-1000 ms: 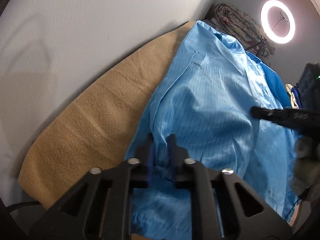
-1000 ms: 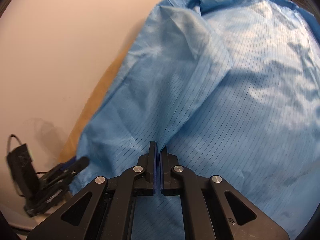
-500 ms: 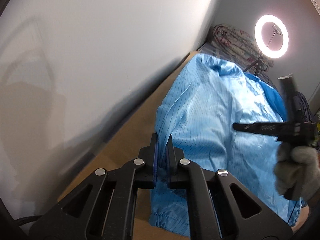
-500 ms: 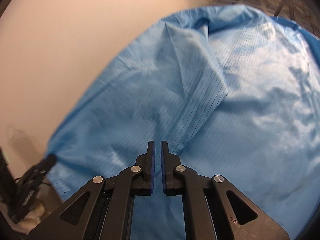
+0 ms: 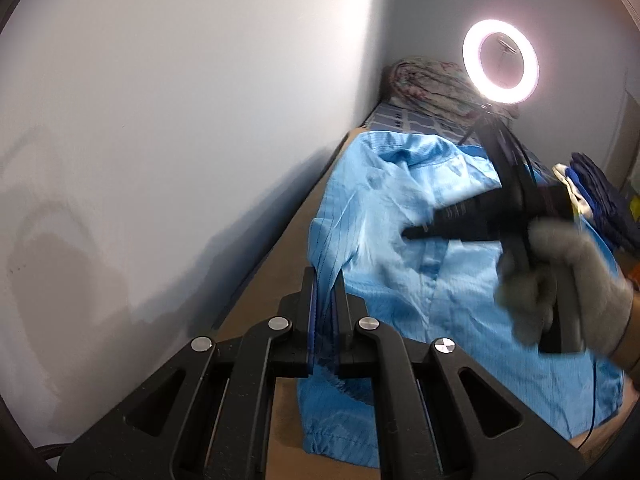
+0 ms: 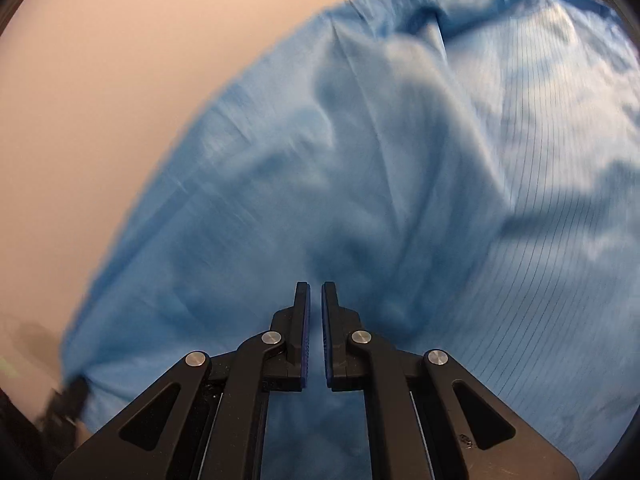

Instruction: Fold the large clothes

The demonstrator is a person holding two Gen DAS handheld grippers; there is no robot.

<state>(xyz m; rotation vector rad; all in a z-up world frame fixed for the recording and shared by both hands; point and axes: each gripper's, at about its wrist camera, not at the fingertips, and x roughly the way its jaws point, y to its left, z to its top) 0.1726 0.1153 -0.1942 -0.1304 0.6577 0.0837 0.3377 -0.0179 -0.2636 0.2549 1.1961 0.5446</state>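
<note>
- Left wrist view: the left gripper [image 5: 323, 300] pinches a thin edge of the blue garment [image 5: 420, 280] between its nearly closed jaws; a fold of striped cloth runs up out of the gap, so the hold looks firm.
- The garment lies spread along a tan-covered bed [image 5: 280, 264] beside a white wall [image 5: 180, 120], its collar end toward a patterned bundle [image 5: 432, 84] and a lit ring light [image 5: 501, 62] at the far end. Judging by the taut ridge rising to the left jaws, that edge is lifted clear of the bed, probably to carry it over the body of the garment for a fold.
- The left gripper points down and forward along the bed, close to the wall side.
- In the same view the right gripper [image 5: 412, 234] shows as a dark, blurred tool held in a grey-gloved hand [image 5: 560, 292], pointing across the cloth toward the wall. Blur hides whether its tips pinch anything there.
- Right wrist view: the right gripper's [image 6: 316, 300] jaws stand almost together with only a narrow slit between them. Cloth fills the background behind that slit, but I cannot tell that any is clamped; the blue fabric [image 6: 400, 200] below is smeared.
- The right gripper tilts steeply down over the middle of the garment.
</note>
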